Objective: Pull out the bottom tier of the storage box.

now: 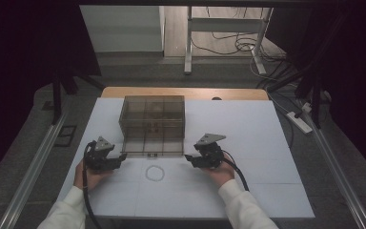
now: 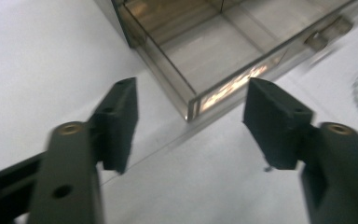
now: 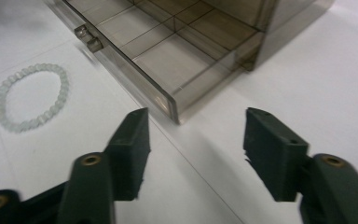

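While both grippers hung low over the white table (image 1: 248,143), the risks I saw started with the biggest thing on it: the smoky clear plastic drawer box (image 1: 152,114), standing near the far middle of the sheet with its bottom drawer (image 1: 153,145) pulled out toward the person. That drawer reached well out from the case, so a push on one corner alone could have skewed it in its track or slid the whole light box backward across the smooth surface.

From the gripper views, the left gripper (image 2: 191,121) had its jaws spread wide with nothing between them, the drawer's near left corner (image 2: 191,105) just beyond the pads. The right gripper (image 3: 196,140) was likewise open and empty, facing the drawer's other front corner (image 3: 175,109). Neither touched the drawer, as far as I could tell. A jaw tip catching the thin front wall could have tipped the drawer or jammed it crooked.

Smallest of all, the pale bead bracelet (image 1: 154,173) lay flat on the table just in front of the drawer, between the two hands, apart from both. Small, round beads on a slick surface looked likely to roll or squirt out of a pinch, and a loop lifted at one point could have swung and snagged on the drawer's latch (image 3: 87,38) instead of dropping into a compartment.
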`<action>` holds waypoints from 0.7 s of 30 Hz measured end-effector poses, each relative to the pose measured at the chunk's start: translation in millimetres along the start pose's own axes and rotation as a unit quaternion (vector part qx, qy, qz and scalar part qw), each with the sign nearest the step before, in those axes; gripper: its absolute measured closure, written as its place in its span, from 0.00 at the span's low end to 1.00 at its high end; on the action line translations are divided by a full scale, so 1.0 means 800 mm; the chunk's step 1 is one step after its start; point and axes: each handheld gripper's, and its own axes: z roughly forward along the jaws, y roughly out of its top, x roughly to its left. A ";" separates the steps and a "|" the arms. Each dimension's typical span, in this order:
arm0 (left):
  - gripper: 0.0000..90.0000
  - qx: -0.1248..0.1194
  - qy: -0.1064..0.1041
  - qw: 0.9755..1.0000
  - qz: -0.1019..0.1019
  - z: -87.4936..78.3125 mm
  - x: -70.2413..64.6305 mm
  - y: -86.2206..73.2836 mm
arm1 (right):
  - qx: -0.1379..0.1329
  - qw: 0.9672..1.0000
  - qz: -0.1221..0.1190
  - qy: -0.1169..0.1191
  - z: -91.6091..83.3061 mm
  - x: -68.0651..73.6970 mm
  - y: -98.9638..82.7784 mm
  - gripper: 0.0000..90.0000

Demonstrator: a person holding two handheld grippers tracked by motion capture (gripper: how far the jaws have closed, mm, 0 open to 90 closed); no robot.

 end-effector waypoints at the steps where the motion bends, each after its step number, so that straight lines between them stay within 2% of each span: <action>1: 0.35 -0.001 -0.006 1.000 0.000 -0.001 -0.001 0.001 | -0.004 1.000 -0.002 -0.003 -0.005 -0.001 -0.003 0.42; 3: 0.33 0.000 -0.012 1.000 0.002 -0.002 -0.002 0.002 | -0.005 1.000 -0.006 -0.003 -0.010 -0.002 -0.005 0.40; 4: 0.32 0.009 -0.020 1.000 0.011 -0.002 -0.005 0.005 | -0.006 1.000 -0.012 -0.003 -0.019 -0.003 -0.012 0.38; 9: 0.31 0.015 -0.028 0.999 0.005 -0.001 -0.004 0.006 | -0.011 1.000 -0.017 -0.002 -0.036 -0.008 -0.027 0.35; 14: 0.30 0.013 -0.034 0.999 0.007 -0.004 -0.008 0.010 | -0.024 1.000 -0.008 -0.004 -0.062 -0.016 -0.044 0.31; 19: 0.31 0.017 -0.040 0.999 0.009 -0.006 -0.017 0.016 | -0.031 0.999 -0.010 -0.019 -0.082 -0.018 -0.056 0.29; 21: 0.31 0.020 -0.046 0.999 0.015 -0.007 -0.023 0.018 | -0.036 0.999 0.001 -0.025 -0.099 -0.023 -0.069 0.28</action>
